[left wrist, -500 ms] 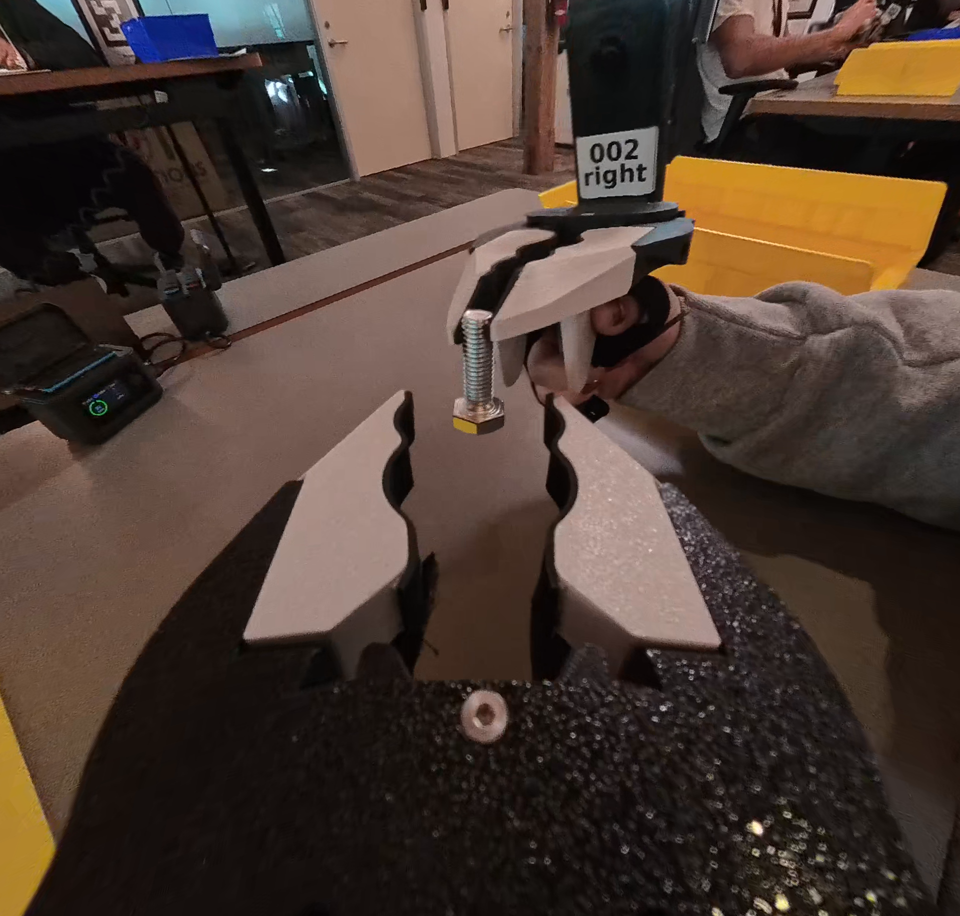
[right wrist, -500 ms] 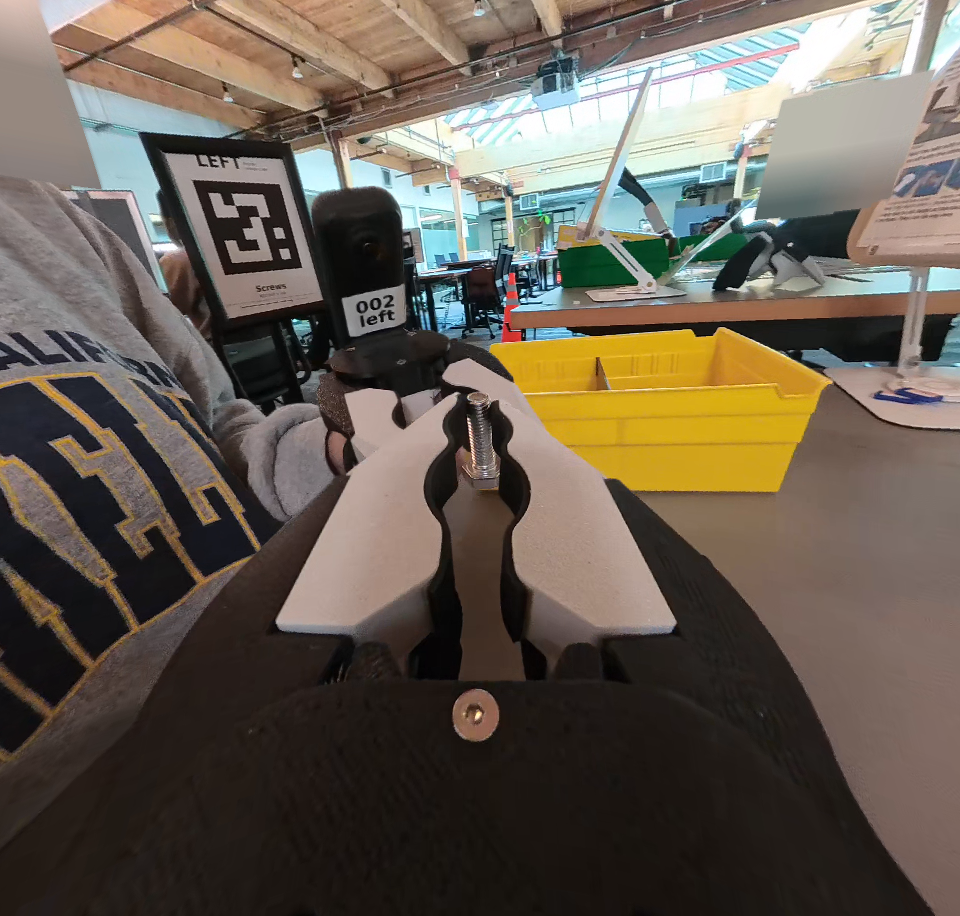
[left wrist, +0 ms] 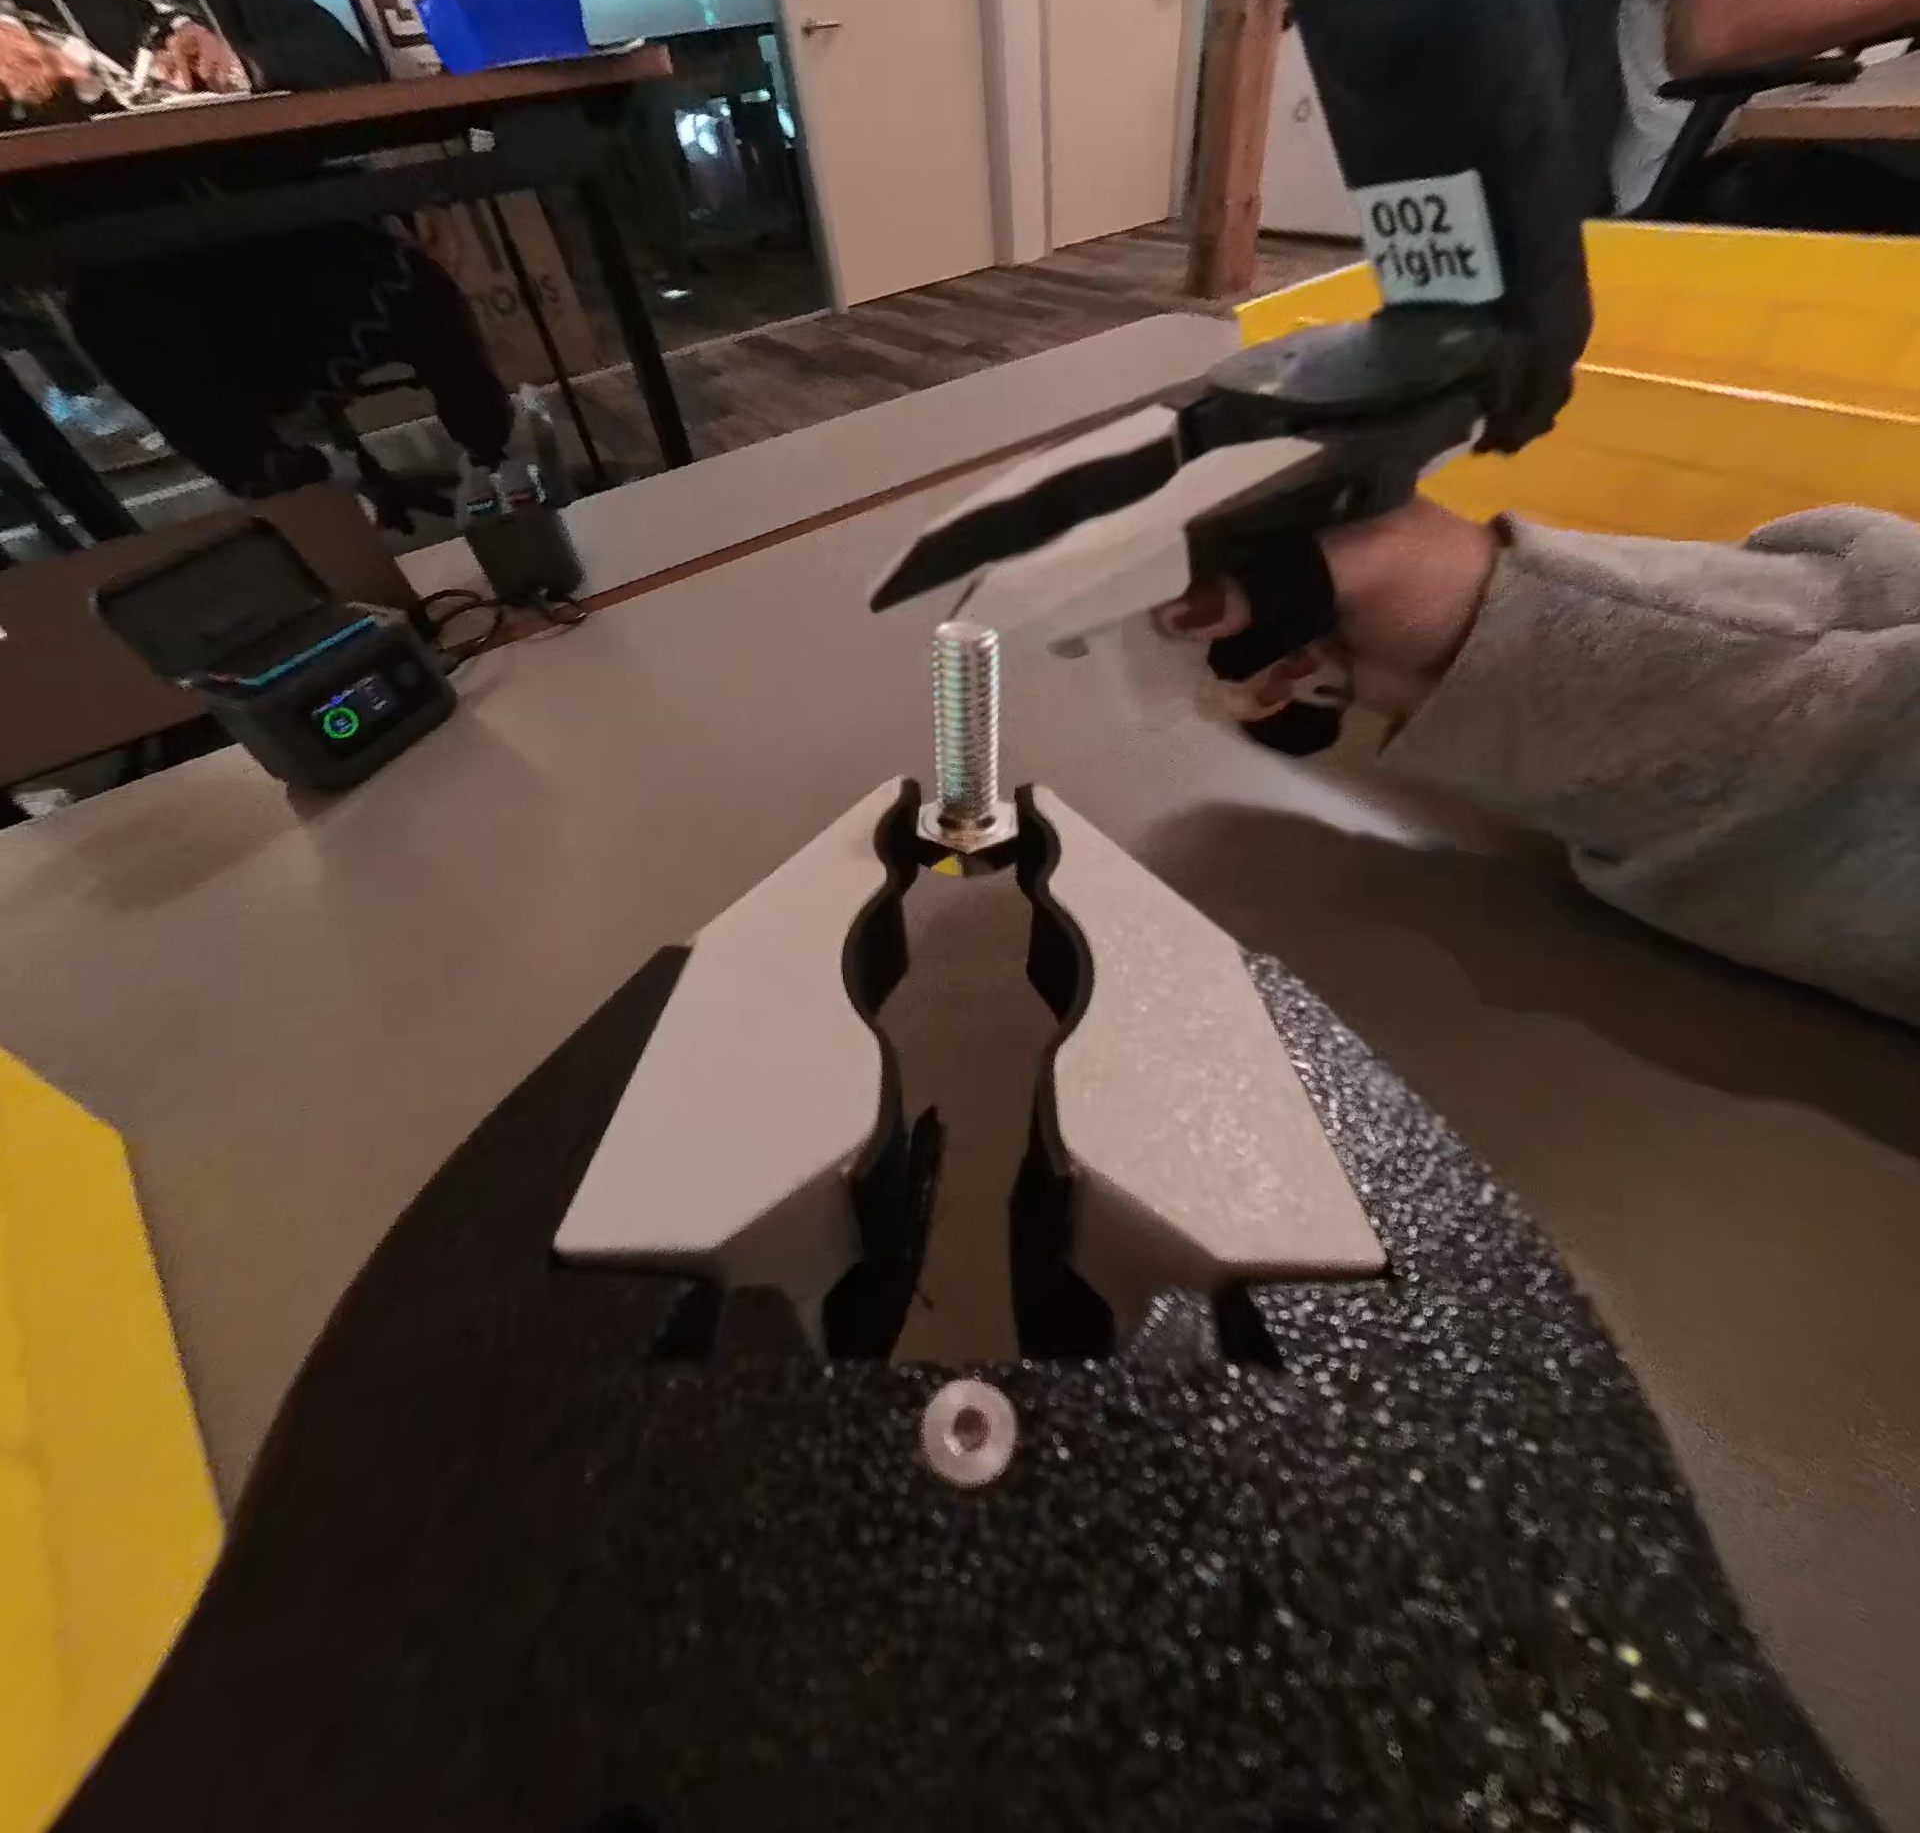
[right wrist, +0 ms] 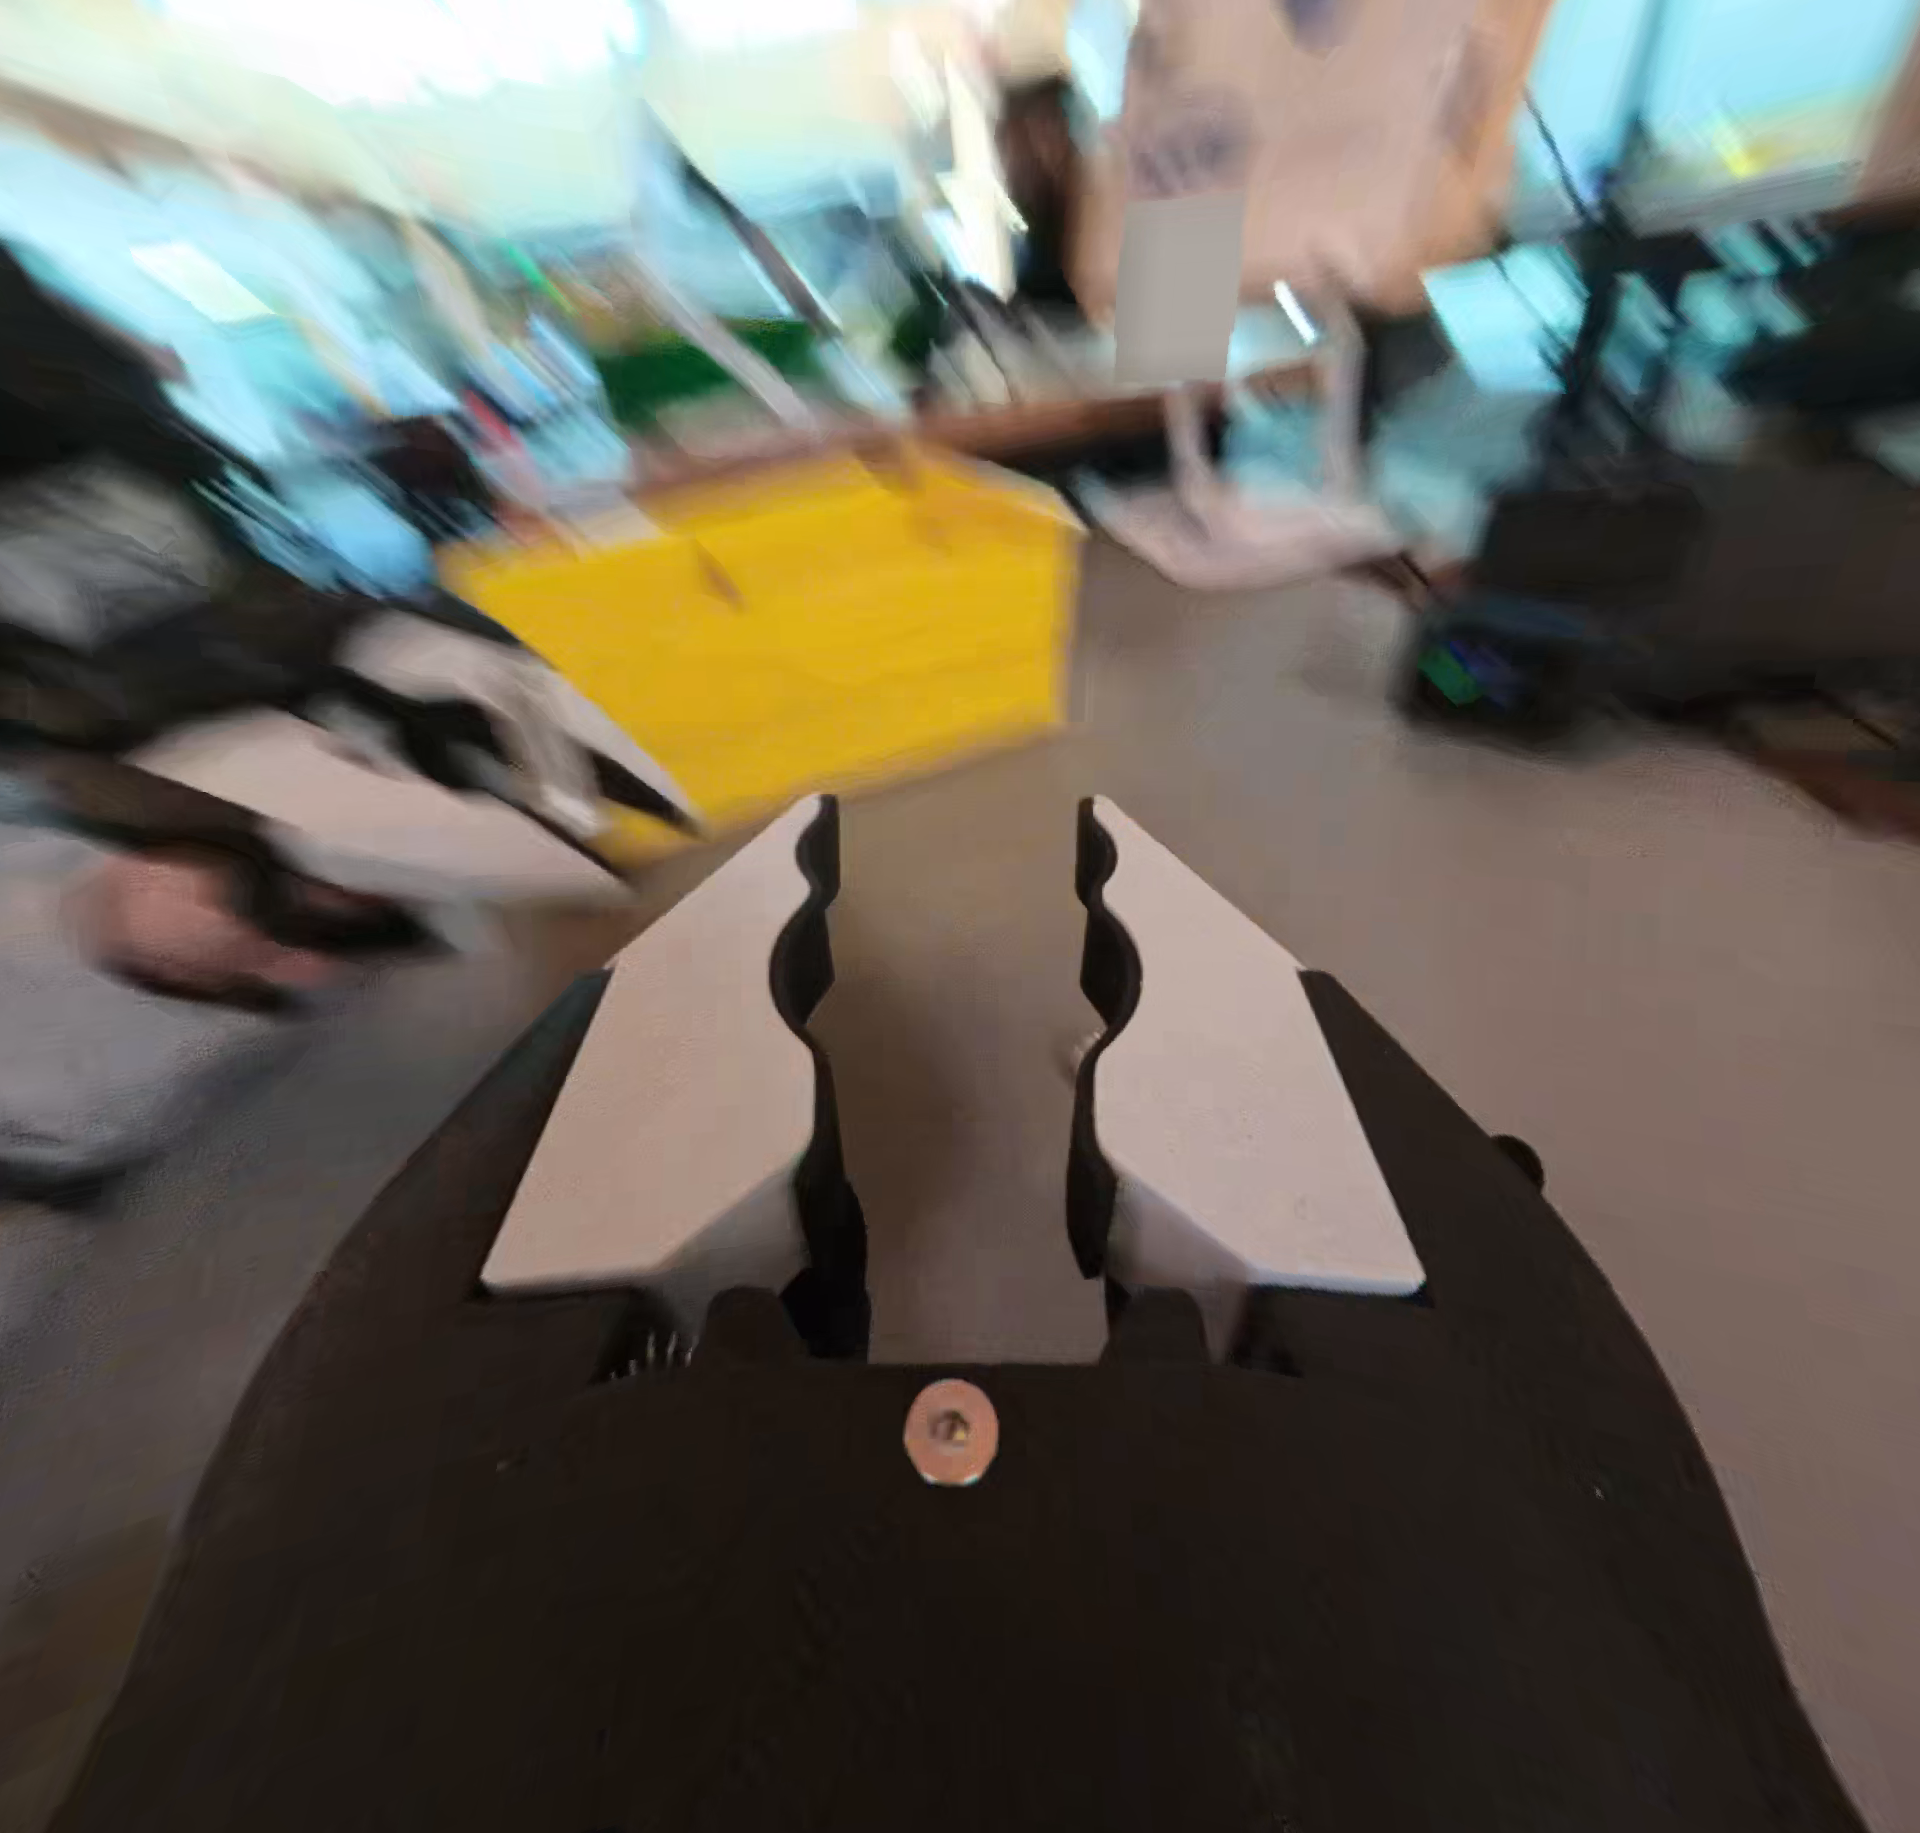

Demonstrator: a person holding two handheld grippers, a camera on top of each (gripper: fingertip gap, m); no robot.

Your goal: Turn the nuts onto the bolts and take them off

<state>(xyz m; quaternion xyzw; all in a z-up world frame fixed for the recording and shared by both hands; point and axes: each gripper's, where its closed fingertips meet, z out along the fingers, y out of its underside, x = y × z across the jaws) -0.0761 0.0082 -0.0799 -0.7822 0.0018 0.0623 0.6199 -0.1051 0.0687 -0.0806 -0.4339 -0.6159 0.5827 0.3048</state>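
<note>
In the left wrist view, a yellow plastic bin corner (left wrist: 62, 1368) is seen at the left edge, and farther back a small black device with a lit green ring on its screen (left wrist: 312, 682) sits on the grey matte surface (left wrist: 416, 931). At the centre, the left tool (left wrist: 966, 827) is closed narrowly on the hexagonal head of a silver threaded steel bolt (left wrist: 966, 718); the head is pinched between the tips of the two white fingers (left wrist: 758, 1056), and the threaded shank stands upright above them. A dab of yellow is visible under the head. Whether a nut is on the bolt cannot be told. Just above and to the right of the shank's top, the right tool (left wrist: 935, 562) is held clear of the bolt, gripped by a hand (left wrist: 1392, 620) in a grey sleeve (left wrist: 1683, 765). Behind it a second yellow plastic bin (left wrist: 1714, 412) rests on the surface.

The right wrist view is heavily blurred. At its left, the left tool (right wrist: 623, 817) is seen as a white and black smear, and a yellow bin (right wrist: 810, 630) lies behind it. In the middle, the right tool (right wrist: 956, 817) is seen with its white fingers (right wrist: 675, 1108) spread wide and nothing between them, only bare surface (right wrist: 1455, 952) beyond. A dark device, possibly the one with the screen (right wrist: 1475, 671), is made out at the right.
</note>
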